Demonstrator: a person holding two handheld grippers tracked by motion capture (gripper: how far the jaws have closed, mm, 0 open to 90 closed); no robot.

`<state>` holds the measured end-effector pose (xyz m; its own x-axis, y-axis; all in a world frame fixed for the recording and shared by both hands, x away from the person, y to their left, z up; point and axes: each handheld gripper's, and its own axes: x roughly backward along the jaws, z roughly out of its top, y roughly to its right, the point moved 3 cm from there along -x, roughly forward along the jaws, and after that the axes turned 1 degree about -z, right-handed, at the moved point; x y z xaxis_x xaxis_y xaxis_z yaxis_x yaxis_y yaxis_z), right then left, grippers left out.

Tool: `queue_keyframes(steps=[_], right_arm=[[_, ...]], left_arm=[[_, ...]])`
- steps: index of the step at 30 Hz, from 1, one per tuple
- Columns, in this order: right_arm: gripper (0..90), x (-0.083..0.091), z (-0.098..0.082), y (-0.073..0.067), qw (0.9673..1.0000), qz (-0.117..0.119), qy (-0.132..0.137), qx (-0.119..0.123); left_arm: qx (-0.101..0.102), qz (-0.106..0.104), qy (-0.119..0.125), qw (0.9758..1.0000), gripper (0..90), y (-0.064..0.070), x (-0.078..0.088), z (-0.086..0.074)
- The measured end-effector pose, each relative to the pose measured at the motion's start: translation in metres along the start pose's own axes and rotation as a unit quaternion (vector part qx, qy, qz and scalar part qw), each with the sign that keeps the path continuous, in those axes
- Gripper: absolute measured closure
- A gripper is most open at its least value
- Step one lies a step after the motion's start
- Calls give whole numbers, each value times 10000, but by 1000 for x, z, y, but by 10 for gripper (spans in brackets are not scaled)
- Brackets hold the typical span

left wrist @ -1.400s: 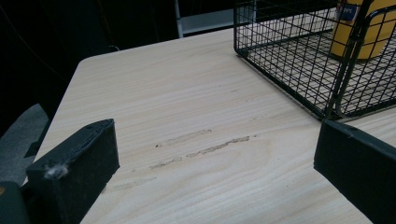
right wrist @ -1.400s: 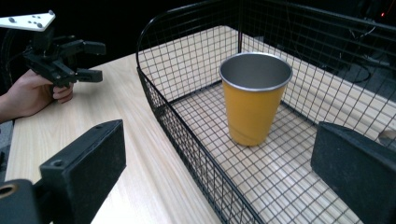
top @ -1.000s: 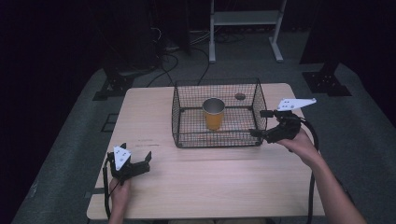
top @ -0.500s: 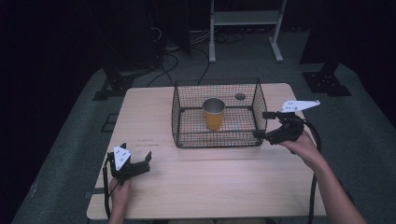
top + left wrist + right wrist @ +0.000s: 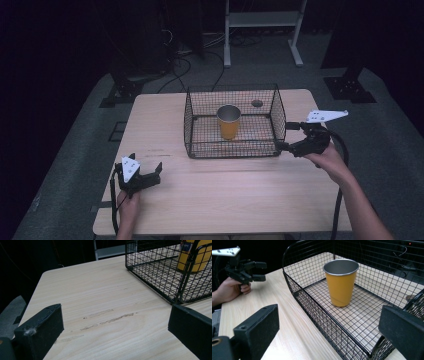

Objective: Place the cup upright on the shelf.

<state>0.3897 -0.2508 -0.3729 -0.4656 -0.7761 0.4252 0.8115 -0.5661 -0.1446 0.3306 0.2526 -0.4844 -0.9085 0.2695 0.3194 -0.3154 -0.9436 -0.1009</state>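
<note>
The right hand-held gripper (image 5: pixel 292 136) gapes empty, straddling the basket (image 5: pixel 232 145) wall; closing or pushing could drag it and topple the cup (image 5: pixel 229 121) ahead. The left hand-held gripper (image 5: pixel 145 172) is open, empty.

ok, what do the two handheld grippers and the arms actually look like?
Both are black. The left gripper and right gripper each have two blocky, flat-faced fingers and a pale three-cornered plate on top with small dark dots. A black cable trails from each back toward the person. The forearms are bare, with no sleeves or gloves visible.
</note>
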Motion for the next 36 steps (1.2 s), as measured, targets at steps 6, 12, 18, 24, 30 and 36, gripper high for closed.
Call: queue_keyframes(steps=[6, 12, 18, 24, 30, 36], right_arm=[[25, 3, -2, 0, 10000, -7, 49, -31], [25, 4, -8, 2, 10000, -32, -16, -59], [26, 13, -10, 3, 9999, -71, 40, -82], [58, 19, -11, 5, 9998, -77, 97, -130], [58, 22, -12, 4, 9998, -84, 137, -128], [58, 20, -13, 4, 9998, -63, 94, -134]], left_arm=[[5, 4, 1, 10000, 0, 0, 0, 0], [10, 4, 4, 10000, 0, 0, 0, 0], [1, -2, 12, 10000, 0, 0, 0, 0], [0, 0, 5, 10000, 0, 0, 0, 0], [4, 2, 7, 10000, 0, 0, 0, 0], [3, 3, 8, 10000, 0, 0, 0, 0]])
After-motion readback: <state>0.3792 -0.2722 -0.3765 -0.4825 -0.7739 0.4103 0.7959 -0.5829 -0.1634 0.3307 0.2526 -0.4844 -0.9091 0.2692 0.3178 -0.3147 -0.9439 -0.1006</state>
